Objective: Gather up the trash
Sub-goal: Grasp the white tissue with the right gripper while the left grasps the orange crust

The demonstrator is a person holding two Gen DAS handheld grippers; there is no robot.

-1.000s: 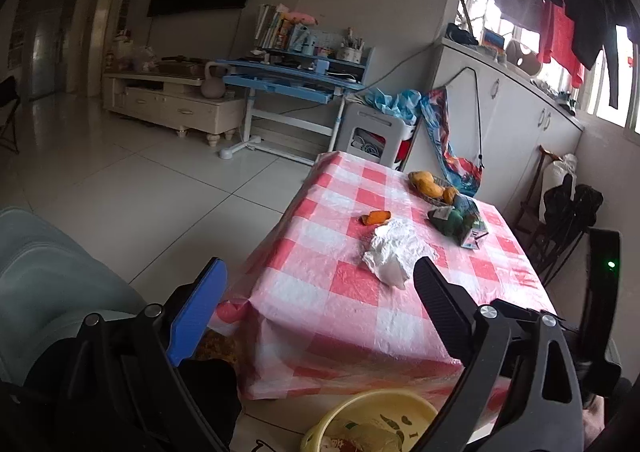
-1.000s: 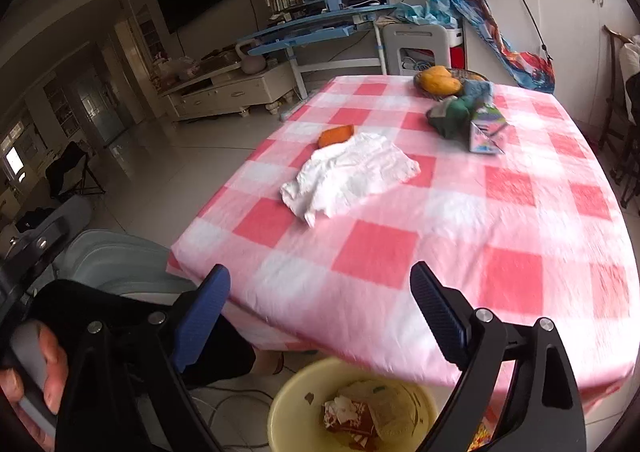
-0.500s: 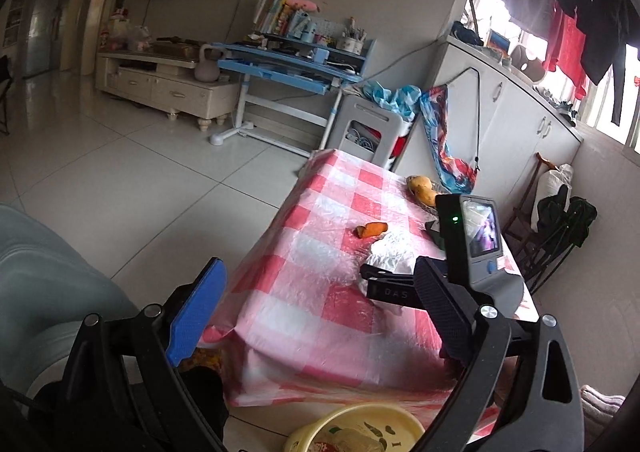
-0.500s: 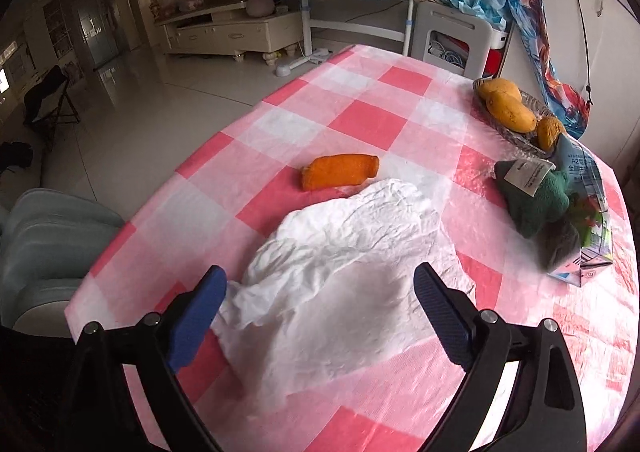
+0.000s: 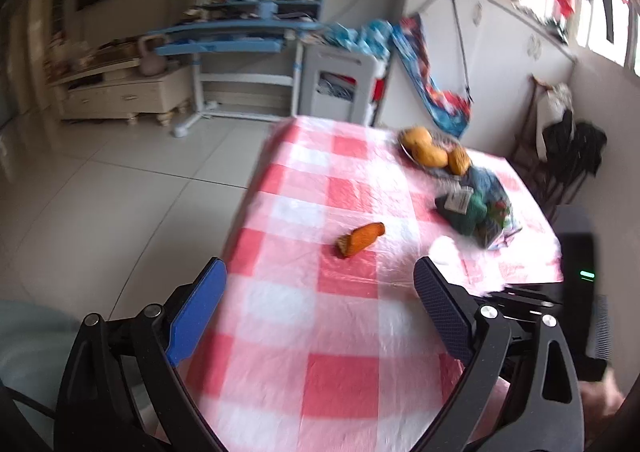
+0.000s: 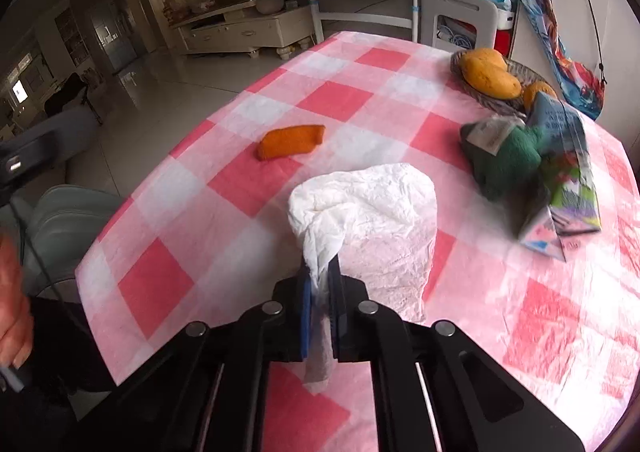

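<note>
right tongs [image 6: 320, 284] just snapped closed, pinching the white tissue [image 6: 372, 212] | left tongs [image 5: 316, 316] wide apart, nothing in them | orange peel [image 6: 290, 141] just beyond tissue on checkered surface [image 6: 192, 188]

I see a table [image 6: 168, 280] in pink-checked cloth; on it lie an orange peel [image 6: 291, 141], crumpled white tissue [image 6: 372, 208], a far-right fruit basket [image 6: 496, 82] and a bag [image 6: 560, 172].
</note>
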